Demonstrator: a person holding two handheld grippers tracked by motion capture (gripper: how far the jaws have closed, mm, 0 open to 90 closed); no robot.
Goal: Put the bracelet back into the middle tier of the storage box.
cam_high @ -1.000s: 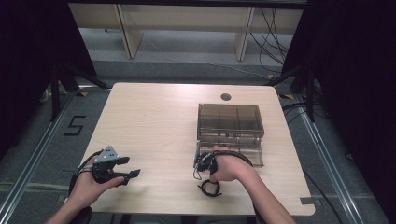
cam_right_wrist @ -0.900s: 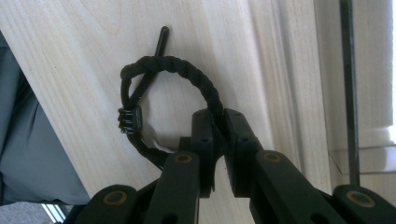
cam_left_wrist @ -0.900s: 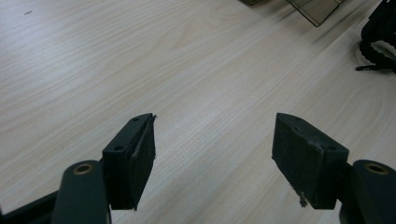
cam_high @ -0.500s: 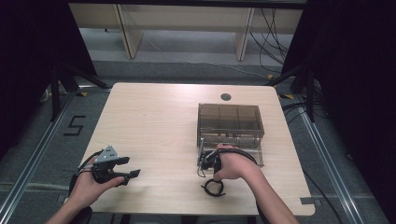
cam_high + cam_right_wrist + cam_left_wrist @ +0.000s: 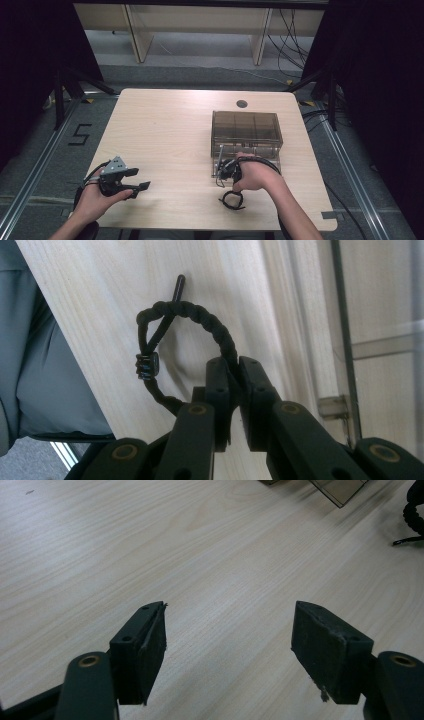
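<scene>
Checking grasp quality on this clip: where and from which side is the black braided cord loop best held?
On the thick braided arc of the cord loop, away from its clasp, coming across the braid so the jaws pinch its thickness. The right gripper is shut on that arc already. The clasp end looks lumpier, probably a poorer seat.

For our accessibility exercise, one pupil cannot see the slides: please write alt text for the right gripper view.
The right tool is shut on a black braided cord loop, gripping one side of the ring. The loop hangs over the light wooden table, near its edge. A clear plastic box stands at the right of the view.
</scene>
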